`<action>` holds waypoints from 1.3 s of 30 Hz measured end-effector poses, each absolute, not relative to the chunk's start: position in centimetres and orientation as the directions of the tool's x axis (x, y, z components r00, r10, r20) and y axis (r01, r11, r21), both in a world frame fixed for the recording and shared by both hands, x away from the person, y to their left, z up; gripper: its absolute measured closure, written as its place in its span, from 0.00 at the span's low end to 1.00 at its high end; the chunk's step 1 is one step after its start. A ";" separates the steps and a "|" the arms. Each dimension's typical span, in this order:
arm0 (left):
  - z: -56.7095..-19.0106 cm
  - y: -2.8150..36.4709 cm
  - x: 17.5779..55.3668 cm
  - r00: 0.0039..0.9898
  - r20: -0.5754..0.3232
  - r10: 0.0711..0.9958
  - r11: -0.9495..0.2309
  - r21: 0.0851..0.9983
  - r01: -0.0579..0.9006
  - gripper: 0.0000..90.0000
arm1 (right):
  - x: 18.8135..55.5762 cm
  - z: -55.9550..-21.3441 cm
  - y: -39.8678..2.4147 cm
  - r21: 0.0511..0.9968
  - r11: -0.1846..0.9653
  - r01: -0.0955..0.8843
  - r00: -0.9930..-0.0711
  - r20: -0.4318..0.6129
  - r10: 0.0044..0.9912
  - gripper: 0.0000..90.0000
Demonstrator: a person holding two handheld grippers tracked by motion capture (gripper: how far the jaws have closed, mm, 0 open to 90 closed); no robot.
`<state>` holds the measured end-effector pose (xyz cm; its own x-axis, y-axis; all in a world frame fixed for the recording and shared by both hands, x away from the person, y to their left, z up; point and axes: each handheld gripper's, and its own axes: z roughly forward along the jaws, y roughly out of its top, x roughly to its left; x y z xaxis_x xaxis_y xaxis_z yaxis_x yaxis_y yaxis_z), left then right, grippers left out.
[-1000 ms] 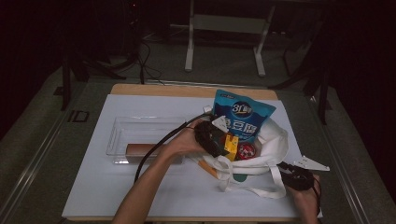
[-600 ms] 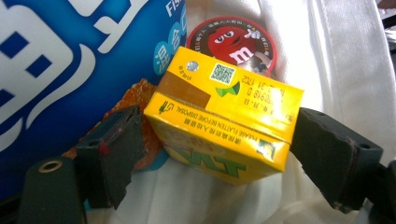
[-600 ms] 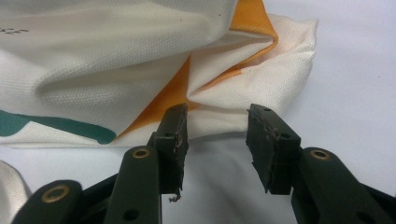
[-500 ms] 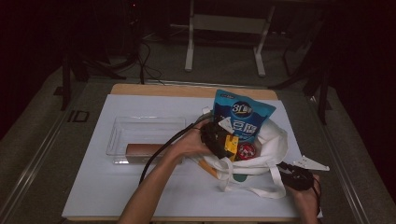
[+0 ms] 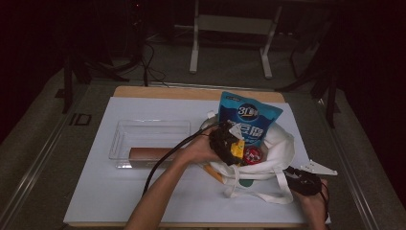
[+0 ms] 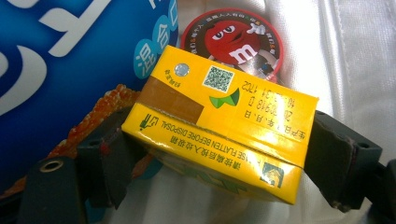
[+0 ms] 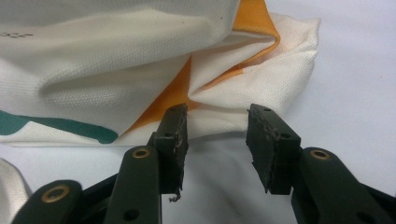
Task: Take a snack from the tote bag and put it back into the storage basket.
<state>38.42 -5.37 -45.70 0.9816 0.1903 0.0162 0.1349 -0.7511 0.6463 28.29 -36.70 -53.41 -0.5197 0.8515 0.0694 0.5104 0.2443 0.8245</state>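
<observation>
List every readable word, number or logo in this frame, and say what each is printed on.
"FLATTEN BEFORE DISPOSAL": yellow drink carton, upside down, between the left gripper's jaws.
A date-like number row and Chinese lines on the carton: too blurred to read; the QR code is not readable as text.
"m": red M&M's lid.
"3D": blue snack bag; its large Chinese characters are not legible.
White tote bag: no text.

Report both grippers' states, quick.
Left gripper: jaws have just been opening, yellow carton between them; grip cannot be told.
Right gripper: open, holding nothing.
</observation>
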 end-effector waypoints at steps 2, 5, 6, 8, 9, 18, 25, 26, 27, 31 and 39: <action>-45.7 -5.4 38.2 0.977 0.019 0.212 -0.748 0.646 0.150 0.20 | 28.3 -53.4 -36.7 0.825 0.244 0.510 -0.519 0.070 0.852 0.64; -45.6 -5.5 37.8 0.973 0.032 0.227 -0.756 0.636 0.155 0.21 | 28.3 -53.4 -36.7 0.824 0.244 0.511 -0.520 0.071 0.852 0.64; -45.5 -5.5 37.8 0.973 0.031 0.229 -0.758 0.633 0.159 0.21 | 28.3 -53.4 -36.7 0.824 0.244 0.511 -0.519 0.071 0.852 0.64; -45.5 -5.5 37.9 0.975 0.027 0.223 -0.758 0.634 0.156 0.21 | 28.3 -53.4 -36.7 0.824 0.244 0.511 -0.520 0.070 0.852 0.64; -45.6 -5.4 38.0 0.976 0.024 0.217 -0.756 0.637 0.152 0.21 | 28.3 -53.4 -36.7 0.824 0.244 0.511 -0.520 0.070 0.852 0.64; -46.3 -5.6 38.4 0.983 0.008 0.184 -0.766 0.628 0.138 0.16 | 28.3 -53.4 -36.7 0.823 0.249 0.511 -0.522 0.067 0.851 0.64; -47.0 -5.9 38.5 0.986 0.009 0.168 -0.789 0.600 0.129 0.16 | 28.3 -53.4 -36.6 0.821 0.252 0.513 -0.523 0.065 0.850 0.64; -47.1 -6.0 38.5 0.986 0.012 0.168 -0.795 0.592 0.128 0.16 | 28.3 -53.4 -36.6 0.820 0.253 0.513 -0.523 0.065 0.850 0.64; -47.2 -6.1 38.5 0.986 0.011 0.168 -0.797 0.590 0.129 0.16 | 28.3 -53.4 -36.6 0.820 0.253 0.513 -0.523 0.065 0.850 0.64; -47.2 -6.2 38.5 0.985 0.013 0.174 -0.802 0.582 0.134 0.17 | 28.3 -53.4 -36.6 0.820 0.254 0.513 -0.524 0.065 0.849 0.64; -47.1 -5.7 37.8 0.973 0.010 0.231 -0.789 0.586 0.182 0.30 | 28.3 -53.4 -36.6 0.821 0.252 0.513 -0.523 0.066 0.850 0.64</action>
<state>37.85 -5.74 -47.13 0.9728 0.2314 0.0104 0.1815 -0.7894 0.5864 28.33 -36.64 -53.42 -0.5232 0.8496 0.0663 0.5128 0.2518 0.8207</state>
